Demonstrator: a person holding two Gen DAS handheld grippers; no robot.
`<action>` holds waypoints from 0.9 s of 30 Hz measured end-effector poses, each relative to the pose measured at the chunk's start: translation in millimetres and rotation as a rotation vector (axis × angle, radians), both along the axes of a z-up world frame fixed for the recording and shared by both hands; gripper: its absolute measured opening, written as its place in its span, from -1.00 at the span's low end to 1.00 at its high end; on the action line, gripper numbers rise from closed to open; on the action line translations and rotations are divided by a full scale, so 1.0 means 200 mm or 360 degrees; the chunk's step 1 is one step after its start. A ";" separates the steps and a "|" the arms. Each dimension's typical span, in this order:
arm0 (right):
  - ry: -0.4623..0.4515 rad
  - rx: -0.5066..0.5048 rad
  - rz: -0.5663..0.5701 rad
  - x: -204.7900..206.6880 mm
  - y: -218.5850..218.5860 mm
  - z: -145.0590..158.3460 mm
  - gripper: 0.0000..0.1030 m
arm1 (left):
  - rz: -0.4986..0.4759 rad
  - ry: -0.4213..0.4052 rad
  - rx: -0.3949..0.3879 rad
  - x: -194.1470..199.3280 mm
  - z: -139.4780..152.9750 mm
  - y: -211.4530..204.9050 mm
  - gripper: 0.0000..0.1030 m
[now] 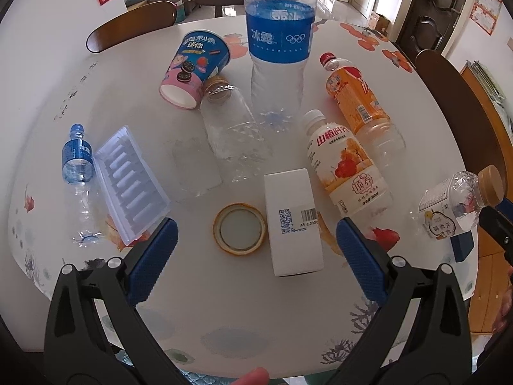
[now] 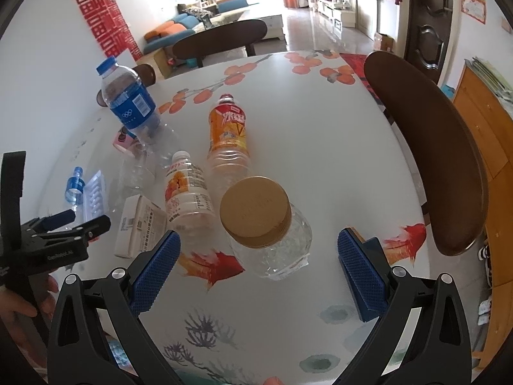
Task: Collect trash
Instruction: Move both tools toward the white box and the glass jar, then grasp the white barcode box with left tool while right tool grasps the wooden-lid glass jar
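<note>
While trash litters the table, both grippers (left, right) hover wide open, empty.

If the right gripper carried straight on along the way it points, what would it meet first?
Most likely the clear jar with the gold lid: it stands upright between the open right gripper fingers, dead ahead. Depth is hard to judge.

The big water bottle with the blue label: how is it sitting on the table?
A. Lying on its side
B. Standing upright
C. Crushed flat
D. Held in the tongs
B: the big water bottle stands upright on the table, while the orange drink bottle lies flat beside it.
</note>
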State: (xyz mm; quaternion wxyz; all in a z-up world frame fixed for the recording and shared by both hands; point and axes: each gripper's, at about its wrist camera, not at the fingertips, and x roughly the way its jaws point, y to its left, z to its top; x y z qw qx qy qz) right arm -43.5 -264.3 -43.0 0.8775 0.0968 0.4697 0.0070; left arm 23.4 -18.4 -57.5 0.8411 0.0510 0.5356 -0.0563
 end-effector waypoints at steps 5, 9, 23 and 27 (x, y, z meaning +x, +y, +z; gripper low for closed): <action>-0.0013 0.0012 0.0018 0.00 0.01 -0.01 0.87 | -0.0003 0.0046 -0.0012 0.02 -0.05 -0.02 0.87; -0.0016 -0.0008 0.0023 0.01 0.01 -0.02 0.87 | -0.0007 0.0065 -0.0032 0.02 -0.08 -0.03 0.87; 0.0052 -0.0012 0.0040 0.05 0.01 -0.09 0.82 | -0.0004 0.0141 -0.0012 0.07 -0.22 -0.07 0.87; 0.0110 -0.0007 0.0046 0.07 0.00 -0.13 0.48 | -0.0002 0.0163 0.0020 0.08 -0.26 -0.07 0.83</action>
